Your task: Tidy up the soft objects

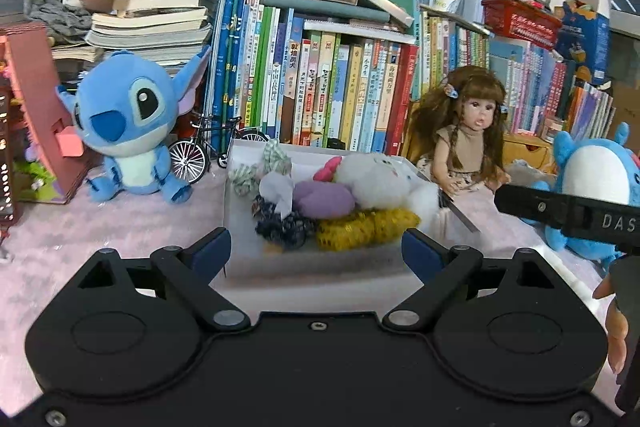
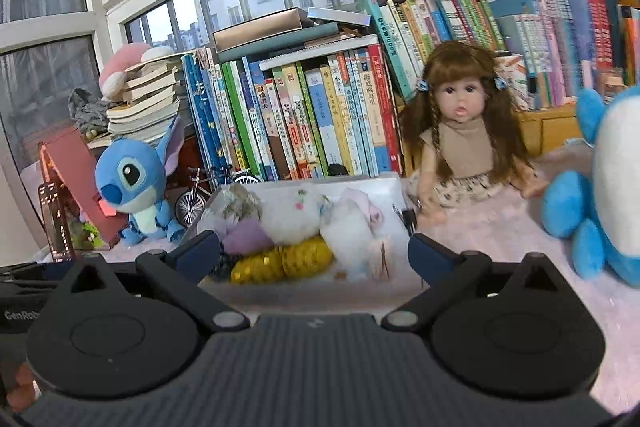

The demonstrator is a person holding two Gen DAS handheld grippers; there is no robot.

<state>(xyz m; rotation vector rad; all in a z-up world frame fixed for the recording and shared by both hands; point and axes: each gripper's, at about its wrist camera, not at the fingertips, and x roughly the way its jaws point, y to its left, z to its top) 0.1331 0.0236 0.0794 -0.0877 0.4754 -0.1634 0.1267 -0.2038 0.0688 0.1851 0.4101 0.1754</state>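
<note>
Both sets of tongs stand spread wide with nothing between the pads: the left tongs (image 1: 316, 247) and the right tongs (image 2: 314, 253) each frame the white tray (image 1: 240, 187) from its near side, clear of its contents. This stance suggests a release is complete or a new pick is being lined up; which one cannot be told. In the left wrist view, the right unit's black body crosses in at 3 o'clock, with fingertips of a hand (image 1: 614, 323) gripping it below. The tray rests on the pink-covered desk (image 1: 120, 227) and gathers the small soft items, evidently to keep them in one container: a yellow mesh scrunchie (image 1: 366, 229) at 6 o'clock of the pile, a dark patterned scrunchie (image 1: 286, 229) at 7 o'clock, a purple cushion-like piece (image 1: 324, 201) at centre, a white plush (image 1: 380, 183) at 2 o'clock, and a checked fabric piece (image 1: 276, 155) at 11 o'clock. Outside the tray, a blue plush (image 1: 128, 127) sits at 9 o'clock, a doll (image 1: 468, 135) at 2 o'clock, and a blue-and-white plush (image 1: 596, 187) at 3 o'clock, all propped upright as display pieces. A model bicycle (image 1: 208, 151) and a row of books (image 1: 340, 87) stand behind.
</note>
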